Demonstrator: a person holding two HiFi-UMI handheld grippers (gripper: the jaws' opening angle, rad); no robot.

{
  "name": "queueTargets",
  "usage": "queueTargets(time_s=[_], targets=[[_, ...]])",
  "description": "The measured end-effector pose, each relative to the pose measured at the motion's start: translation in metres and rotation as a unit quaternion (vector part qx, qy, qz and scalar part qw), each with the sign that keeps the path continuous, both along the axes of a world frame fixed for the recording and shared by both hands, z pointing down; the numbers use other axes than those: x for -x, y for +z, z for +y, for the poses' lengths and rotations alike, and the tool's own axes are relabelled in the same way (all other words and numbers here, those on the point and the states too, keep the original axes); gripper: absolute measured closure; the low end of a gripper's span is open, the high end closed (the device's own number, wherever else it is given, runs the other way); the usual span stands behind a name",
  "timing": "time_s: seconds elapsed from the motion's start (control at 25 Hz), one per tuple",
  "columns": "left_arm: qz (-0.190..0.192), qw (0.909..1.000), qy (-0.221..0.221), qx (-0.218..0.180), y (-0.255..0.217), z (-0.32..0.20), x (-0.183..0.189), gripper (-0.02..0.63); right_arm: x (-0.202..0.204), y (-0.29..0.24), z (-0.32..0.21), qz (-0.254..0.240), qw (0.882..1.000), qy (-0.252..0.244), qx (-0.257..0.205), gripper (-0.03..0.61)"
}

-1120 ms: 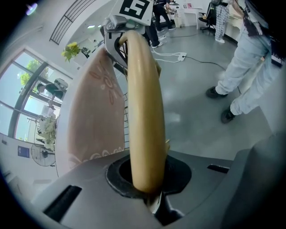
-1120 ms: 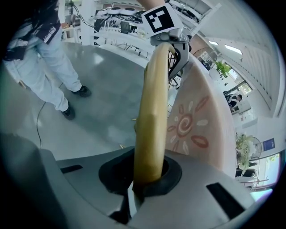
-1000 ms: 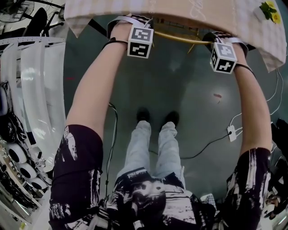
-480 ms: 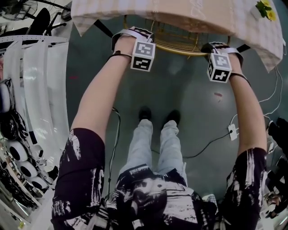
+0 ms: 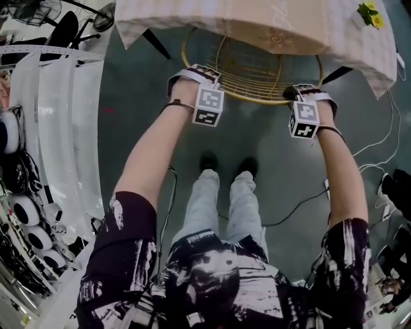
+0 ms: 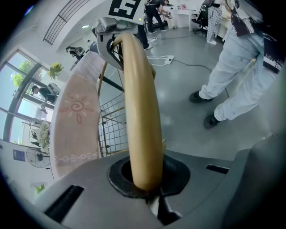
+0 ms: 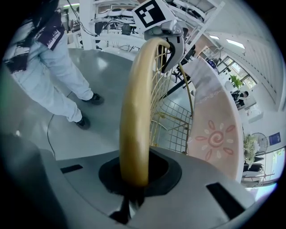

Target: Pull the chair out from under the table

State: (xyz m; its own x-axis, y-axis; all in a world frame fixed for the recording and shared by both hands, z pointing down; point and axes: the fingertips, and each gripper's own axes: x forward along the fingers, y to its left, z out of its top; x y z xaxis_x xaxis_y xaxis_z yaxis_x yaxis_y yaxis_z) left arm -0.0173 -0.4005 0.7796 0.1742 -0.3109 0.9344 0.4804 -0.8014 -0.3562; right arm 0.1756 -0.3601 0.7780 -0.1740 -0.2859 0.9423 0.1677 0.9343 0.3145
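Two tools hold one chair [image 5: 257, 67]. The left tool [image 5: 192, 76] is closed tight on the gold rim [image 6: 140, 112], on the arc below the worktop's left half. The right tool [image 5: 300, 93] is clamped the same way on that rim, below the worktop's right half. The chair sits partly out from under the worktop [image 5: 212, 16]: its near arc is clear of the cloth edge and its far part is under it.

Thin tube and wire mesh suggest a light, stiff frame that should slide as one piece. The smooth round tube could twist in the pads, so two well-spaced holds on the rim look right.

Only the head view shows how much of the chair is clear of the worktop, but it hides the jaws behind the cubes. Each tool view shows its jaws pinched on the tube, with the other tool at the rim's far end.
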Motion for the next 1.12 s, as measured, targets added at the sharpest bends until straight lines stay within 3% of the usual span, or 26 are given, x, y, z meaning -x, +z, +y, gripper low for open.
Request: queueTargets(time_s=[1.12], targets=[[-0.012,0.9996,-0.003,0.024,0.007,0.228,0.018,0.615,0.018,0.008,0.228,-0.005,1.0,0.014,0.019,0.571]])
